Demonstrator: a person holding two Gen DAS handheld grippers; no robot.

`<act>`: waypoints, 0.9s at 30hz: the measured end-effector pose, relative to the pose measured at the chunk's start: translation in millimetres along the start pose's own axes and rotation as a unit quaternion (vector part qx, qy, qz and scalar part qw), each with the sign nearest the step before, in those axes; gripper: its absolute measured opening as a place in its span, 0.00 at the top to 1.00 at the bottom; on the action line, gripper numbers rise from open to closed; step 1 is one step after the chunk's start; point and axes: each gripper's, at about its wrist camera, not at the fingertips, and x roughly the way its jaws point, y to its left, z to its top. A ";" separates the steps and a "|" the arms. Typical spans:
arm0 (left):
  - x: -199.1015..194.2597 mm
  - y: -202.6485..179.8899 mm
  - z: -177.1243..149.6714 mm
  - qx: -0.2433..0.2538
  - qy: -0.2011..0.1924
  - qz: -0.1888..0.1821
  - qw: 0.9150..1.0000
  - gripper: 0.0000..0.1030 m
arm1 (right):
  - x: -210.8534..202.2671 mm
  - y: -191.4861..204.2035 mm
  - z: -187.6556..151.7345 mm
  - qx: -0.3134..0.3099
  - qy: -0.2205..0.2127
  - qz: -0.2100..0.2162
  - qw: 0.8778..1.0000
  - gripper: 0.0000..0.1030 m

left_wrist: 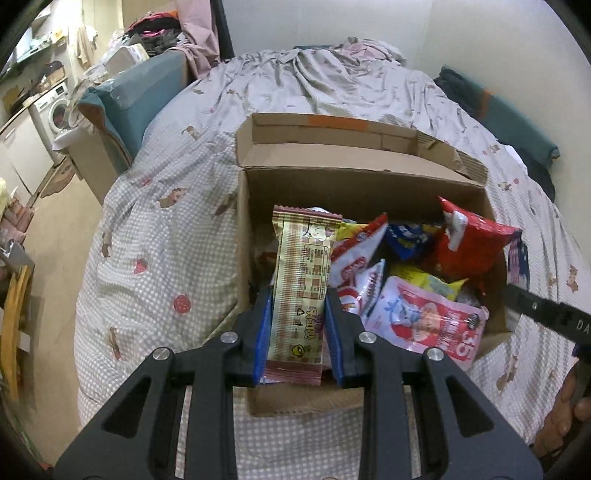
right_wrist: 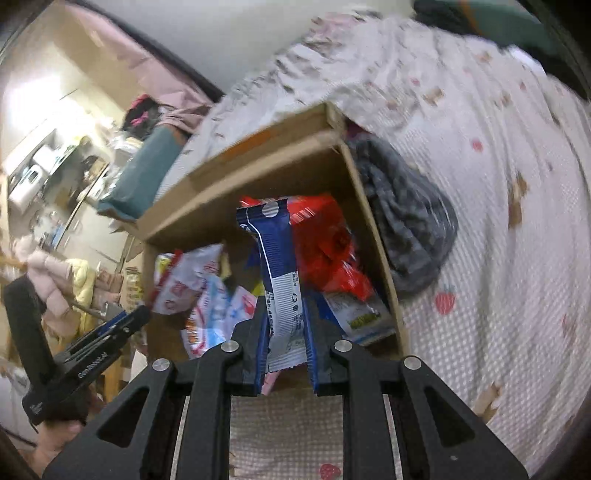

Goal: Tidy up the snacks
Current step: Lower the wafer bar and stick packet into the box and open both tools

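Mostly done I'd say: the cardboard box (left_wrist: 258, 206) on the bed (left_wrist: 166, 229) already holds a pile of packets. Left gripper (left_wrist: 297, 306) is clamped on a beige wafer pack (left_wrist: 301, 280) at the box's 7 o'clock corner, right gripper (right_wrist: 284, 321) on a blue-white packet (right_wrist: 280, 273) over its 6 o'clock edge.

A lived-in home bedroom: a bed (left_wrist: 192, 229) under a checked, bear-printed cover, crumpled sheets (left_wrist: 325, 74) by the wall, clothes (left_wrist: 162, 26) piled on furniture, a washing machine (left_wrist: 55, 110) off to one side, coats (right_wrist: 55, 273) hanging nearby.
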 end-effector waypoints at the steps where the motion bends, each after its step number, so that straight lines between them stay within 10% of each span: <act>1: 1.0 1.6 -0.6 -0.004 0.003 -0.003 1.000 0.77 | 2.3 -0.4 -0.4 0.000 0.003 -0.003 1.000 0.82; 24: -3.8 -10.4 -4.5 0.004 -0.007 -0.011 1.000 0.76 | 10.6 6.8 -1.2 -0.017 0.021 -0.004 1.000 0.79; 27: -4.5 -10.2 -5.1 0.000 -0.007 -0.019 1.000 0.52 | 10.1 5.4 0.1 -0.010 0.020 -0.003 1.000 0.79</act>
